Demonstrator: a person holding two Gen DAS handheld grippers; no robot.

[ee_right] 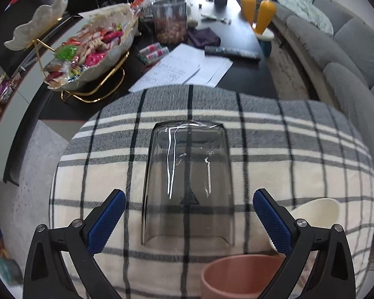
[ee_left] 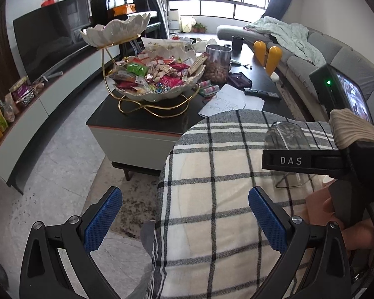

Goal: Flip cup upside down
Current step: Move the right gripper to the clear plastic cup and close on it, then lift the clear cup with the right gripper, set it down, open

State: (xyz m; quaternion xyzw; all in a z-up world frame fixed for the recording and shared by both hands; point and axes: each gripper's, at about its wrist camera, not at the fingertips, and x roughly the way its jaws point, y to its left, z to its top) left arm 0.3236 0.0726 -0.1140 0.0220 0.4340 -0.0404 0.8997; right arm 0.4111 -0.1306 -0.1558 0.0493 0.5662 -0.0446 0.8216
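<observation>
A clear smoky glass cup [ee_right: 187,184] stands upside down, rim down, on the plaid cloth [ee_right: 299,149]. My right gripper [ee_right: 188,220] is open, its blue pads either side of the cup's lower part without touching it. In the left wrist view the same cup [ee_left: 288,149] stands at the right, partly hidden behind the right gripper's black finger marked DAS. My left gripper [ee_left: 184,220] is open and empty over the cloth [ee_left: 212,174], left of the cup.
A pink cup [ee_right: 236,276] and a cream cup [ee_right: 316,211] sit on the cloth near the right gripper. Beyond is a dark coffee table [ee_left: 137,119] with a snack bowl stand [ee_left: 157,79], papers and a nut jar. A grey sofa [ee_right: 341,49] runs along the right.
</observation>
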